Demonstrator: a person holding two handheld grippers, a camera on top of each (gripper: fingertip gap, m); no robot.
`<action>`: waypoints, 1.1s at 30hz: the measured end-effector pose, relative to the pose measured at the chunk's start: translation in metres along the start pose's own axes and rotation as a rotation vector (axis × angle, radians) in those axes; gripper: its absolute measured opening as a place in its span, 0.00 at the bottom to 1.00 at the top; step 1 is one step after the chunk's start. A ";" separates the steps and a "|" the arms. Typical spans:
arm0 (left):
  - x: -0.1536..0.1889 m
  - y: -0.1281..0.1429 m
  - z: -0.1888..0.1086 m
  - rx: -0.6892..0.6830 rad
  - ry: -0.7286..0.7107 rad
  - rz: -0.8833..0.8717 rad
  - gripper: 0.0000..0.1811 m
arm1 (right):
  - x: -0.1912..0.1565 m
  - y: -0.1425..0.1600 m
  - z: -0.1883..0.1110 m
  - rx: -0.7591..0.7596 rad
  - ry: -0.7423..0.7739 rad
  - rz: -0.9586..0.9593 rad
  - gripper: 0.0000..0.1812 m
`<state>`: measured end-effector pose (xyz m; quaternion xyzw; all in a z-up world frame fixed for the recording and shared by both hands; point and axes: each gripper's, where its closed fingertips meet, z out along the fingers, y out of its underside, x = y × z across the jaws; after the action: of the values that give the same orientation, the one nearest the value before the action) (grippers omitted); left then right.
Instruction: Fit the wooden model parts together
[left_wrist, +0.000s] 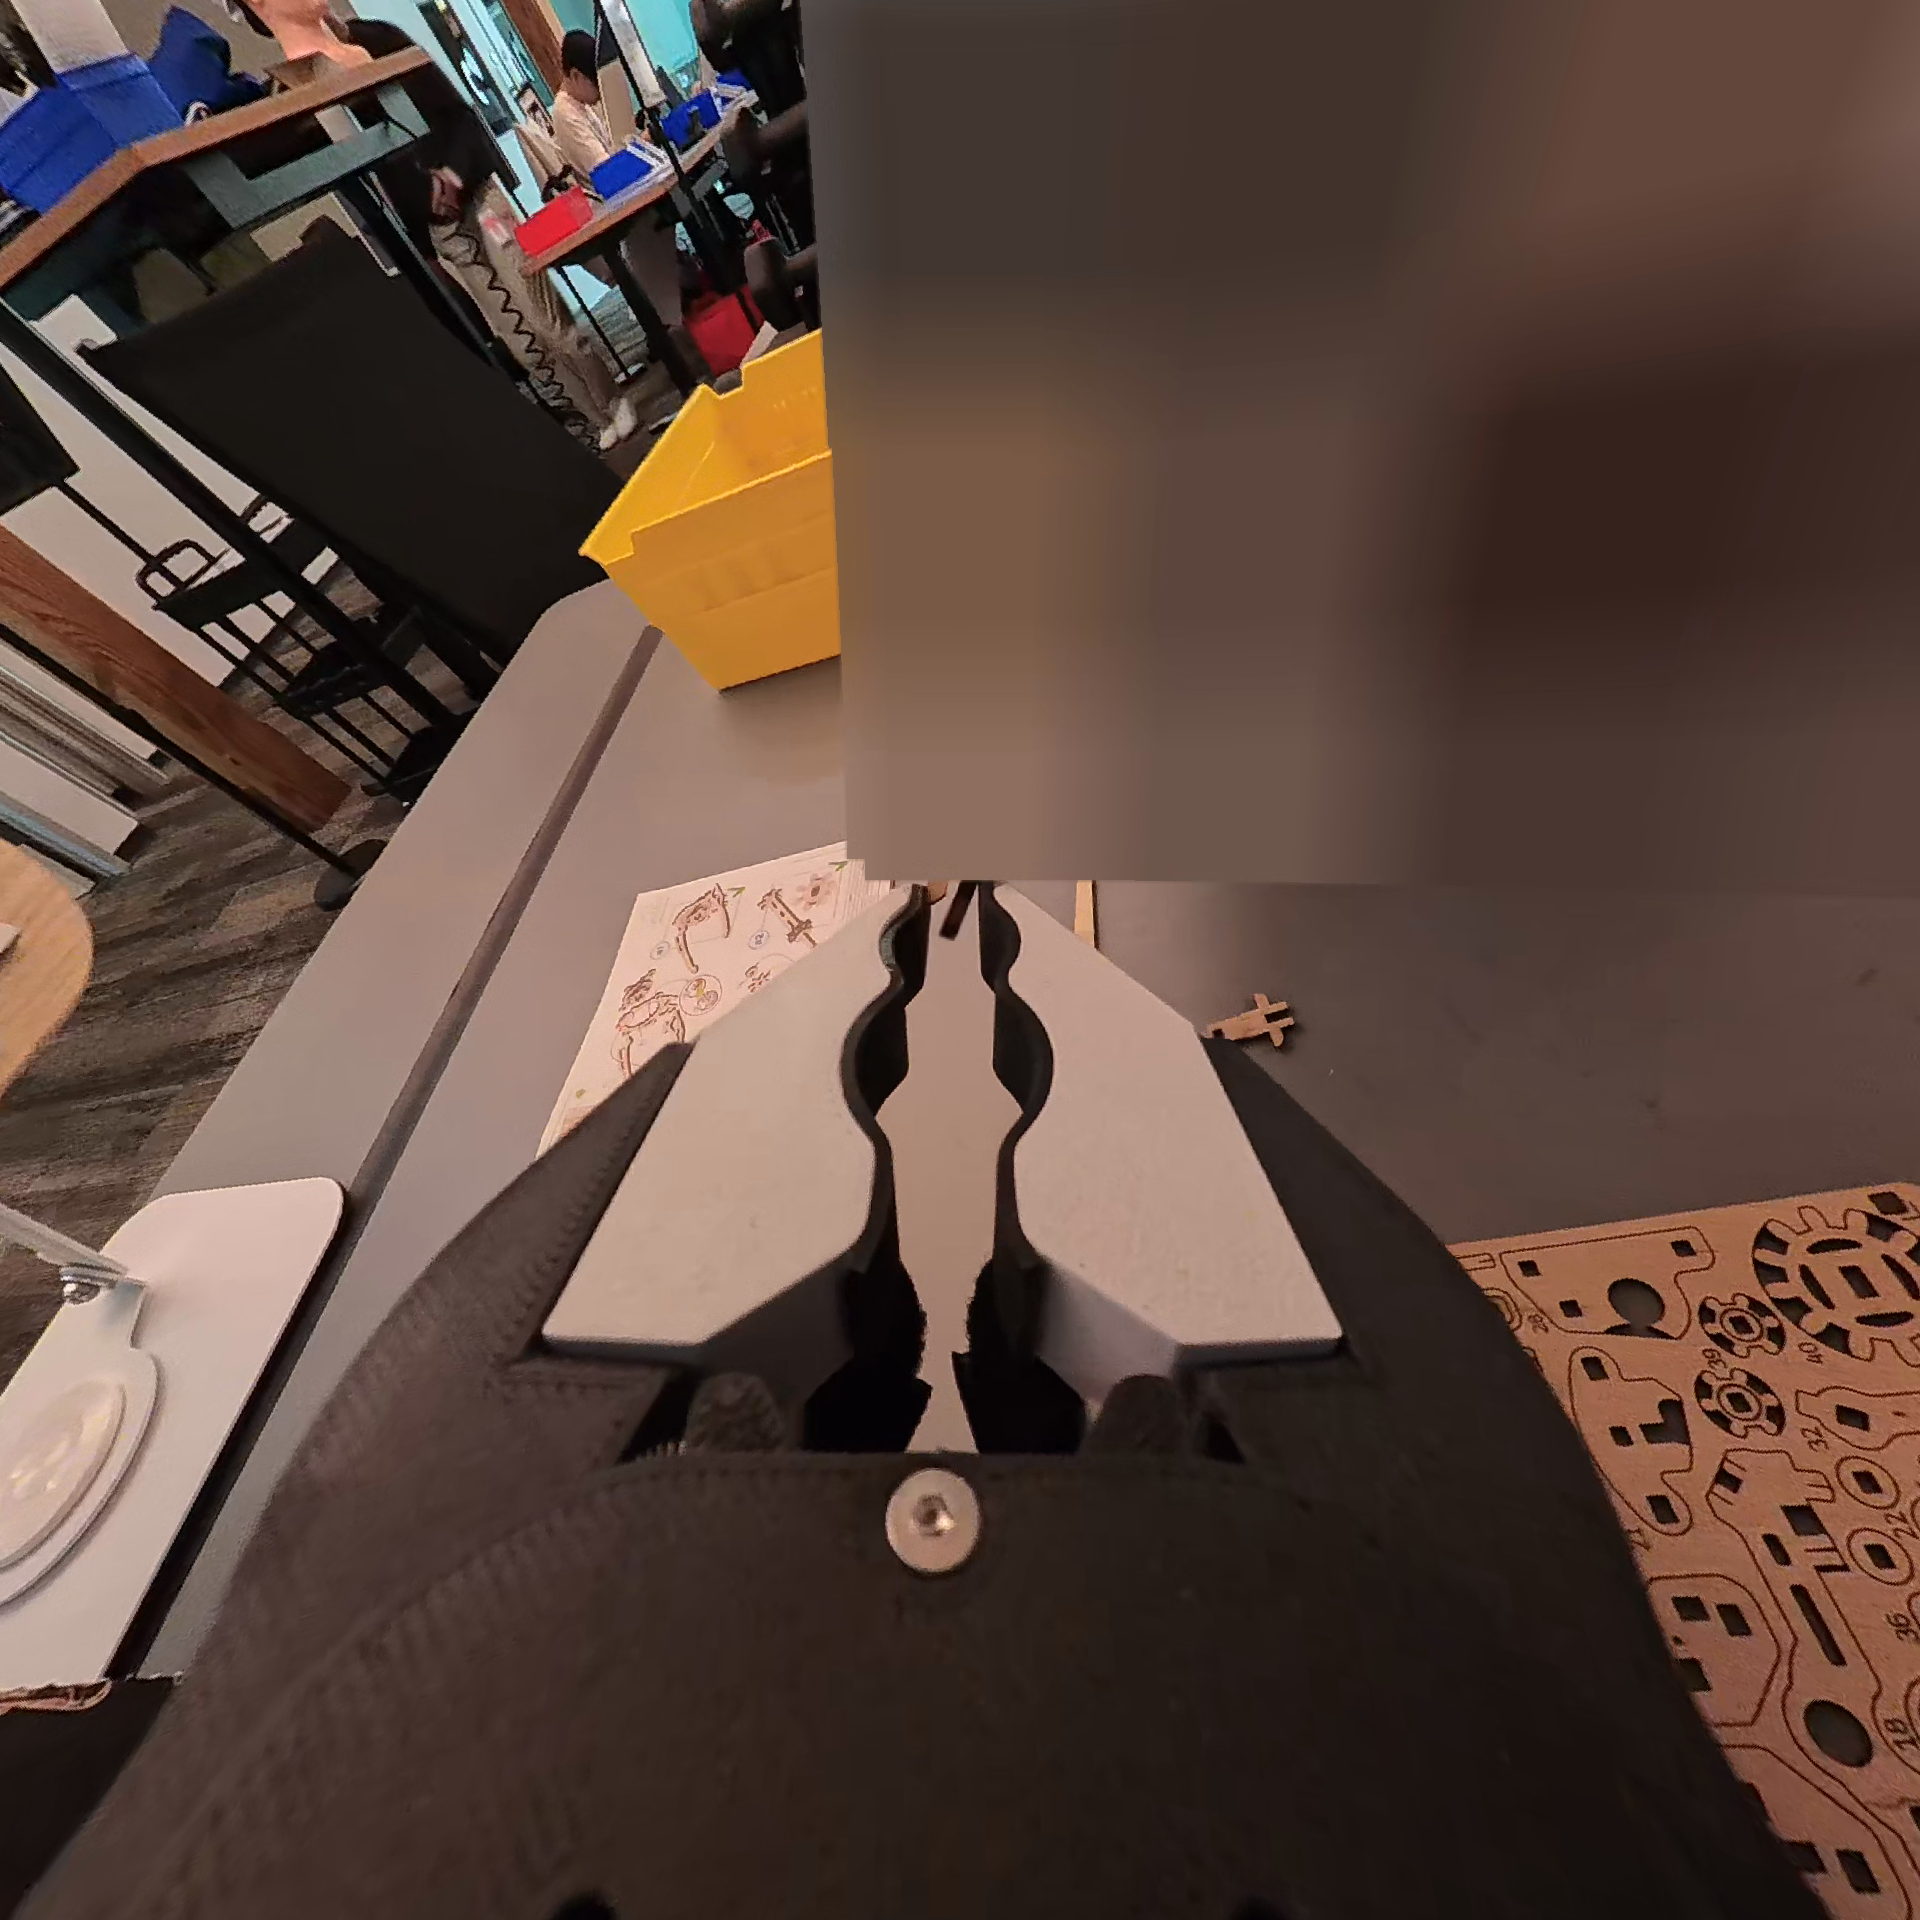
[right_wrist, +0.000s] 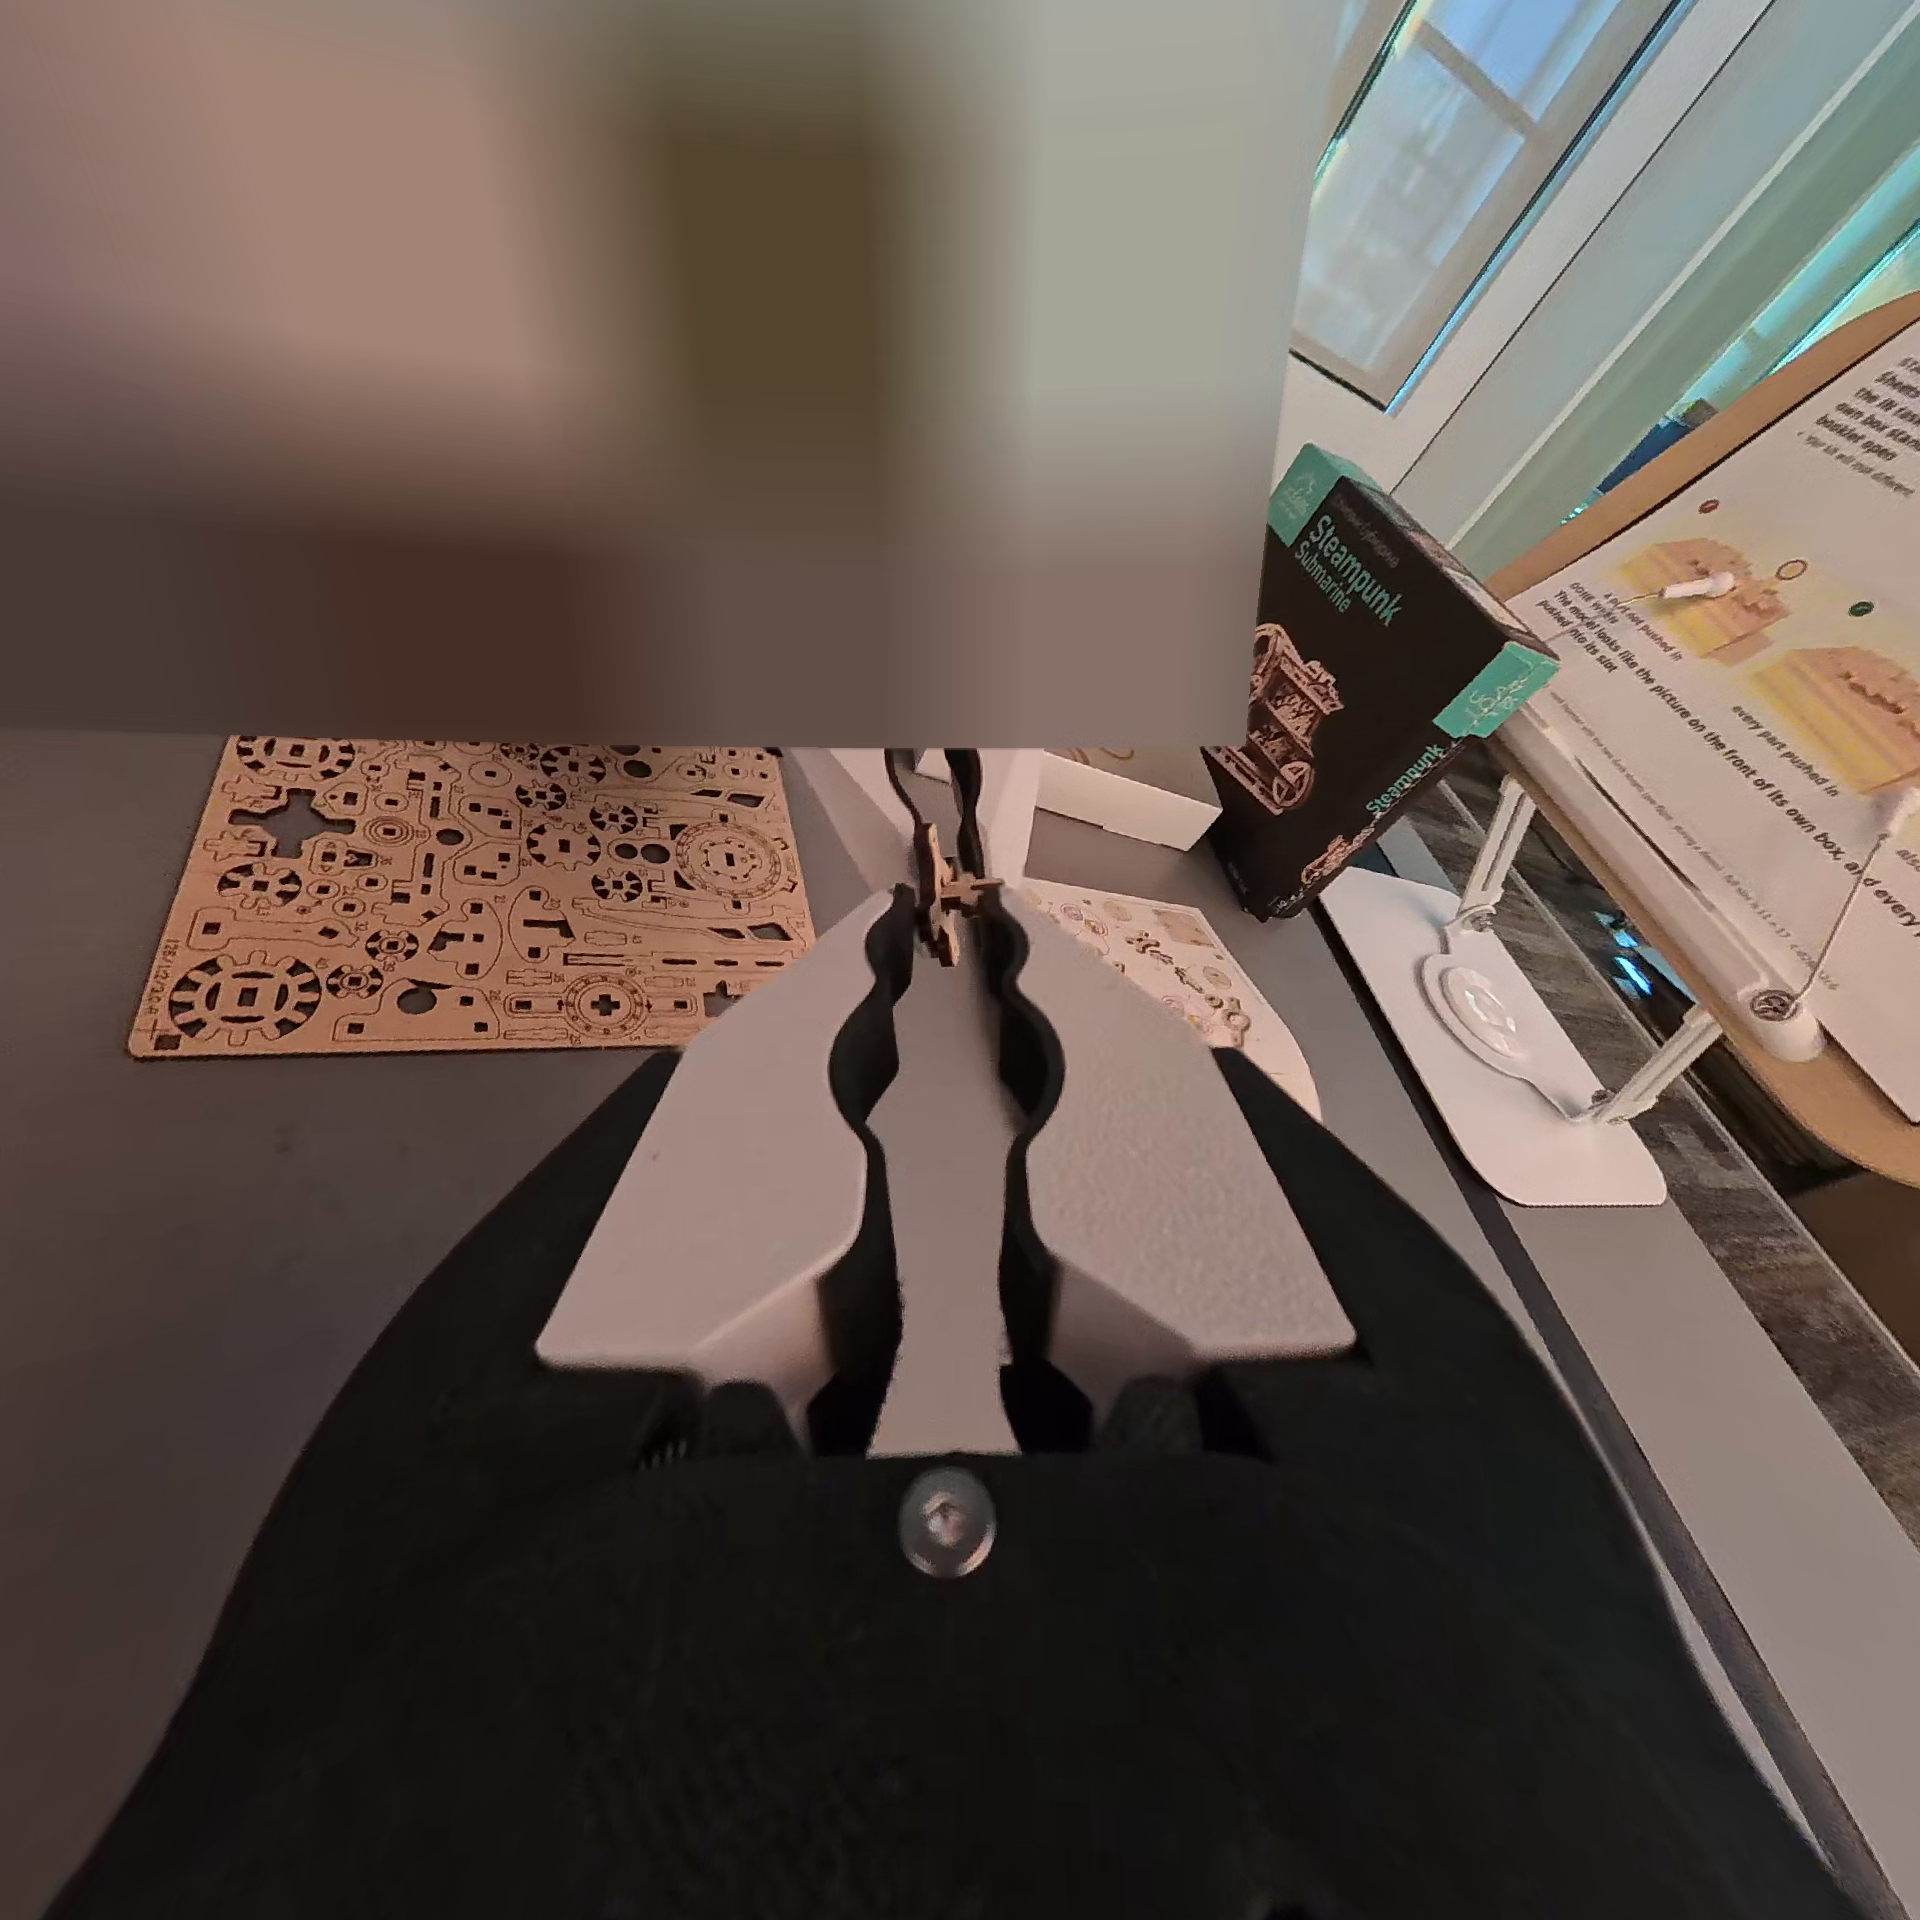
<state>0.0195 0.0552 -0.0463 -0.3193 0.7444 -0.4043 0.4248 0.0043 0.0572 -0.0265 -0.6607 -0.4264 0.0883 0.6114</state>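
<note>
My right gripper (right_wrist: 948, 920) is shut on a small wooden gear part (right_wrist: 938, 902) with a short cross pin (right_wrist: 977, 888) sticking out of it, held above the dark table. My left gripper (left_wrist: 951, 906) is nearly shut, with a thin brown wooden part (left_wrist: 950, 916) edge-on between its tips. A blurred patch hides most of the area beyond. In the right wrist view the left gripper's dark tips (right_wrist: 932, 805) reach down to the same gear part. A loose cross-shaped wooden part (left_wrist: 1254, 1023) lies on the table. The laser-cut wooden sheet (right_wrist: 468, 894) lies flat and also shows in the left wrist view (left_wrist: 1714, 1455).
A printed instruction sheet (left_wrist: 717, 977) lies under the grippers (right_wrist: 1174, 966). A yellow bin (left_wrist: 738, 520) stands at the far table edge. The dark model box (right_wrist: 1371, 686) leans at the right beside a white stand base (right_wrist: 1507, 1049) and a board with a page (right_wrist: 1714, 727). My left and right fingertips are right by each other.
</note>
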 end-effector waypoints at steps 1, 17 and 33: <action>-0.001 -0.001 -0.001 0.007 -0.001 -0.004 0.04 | 0.002 -0.001 0.000 0.005 0.014 -0.001 0.09; 0.012 -0.009 -0.003 0.032 0.076 -0.013 0.07 | 0.001 -0.005 0.000 0.035 0.000 0.045 0.08; 0.023 -0.017 -0.007 0.089 0.115 0.053 0.00 | -0.015 -0.010 0.002 0.054 -0.085 0.023 0.14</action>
<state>0.0055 0.0310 -0.0378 -0.2564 0.7572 -0.4431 0.4057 -0.0107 0.0472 -0.0237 -0.6447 -0.4418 0.1348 0.6091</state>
